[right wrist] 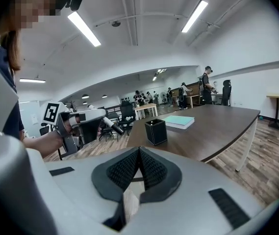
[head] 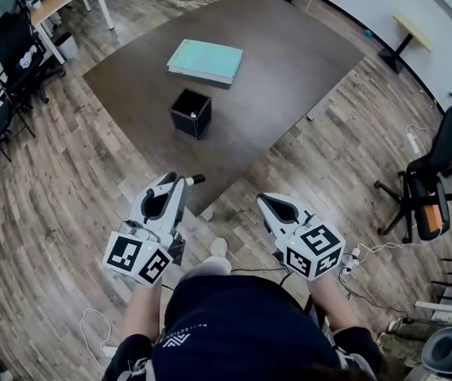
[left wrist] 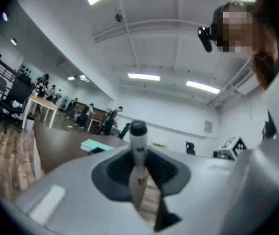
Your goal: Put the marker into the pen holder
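A white marker with a black cap (head: 184,182) is clamped in my left gripper (head: 173,187), which is shut on it just off the table's near edge. In the left gripper view the marker (left wrist: 138,148) stands upright between the jaws. The black square pen holder (head: 191,113) stands on the dark table (head: 289,62), farther out from both grippers. My right gripper (head: 264,202) is shut with nothing in it, level with the left one. From the right gripper view I see the pen holder (right wrist: 156,131), and my left gripper (right wrist: 78,124) with the marker (right wrist: 111,125) at the left.
A teal book (head: 204,60) lies on the table just beyond the pen holder. An office chair (head: 436,173) stands on the wood floor at the right, with cables near my feet. Desks and chairs stand at the far left.
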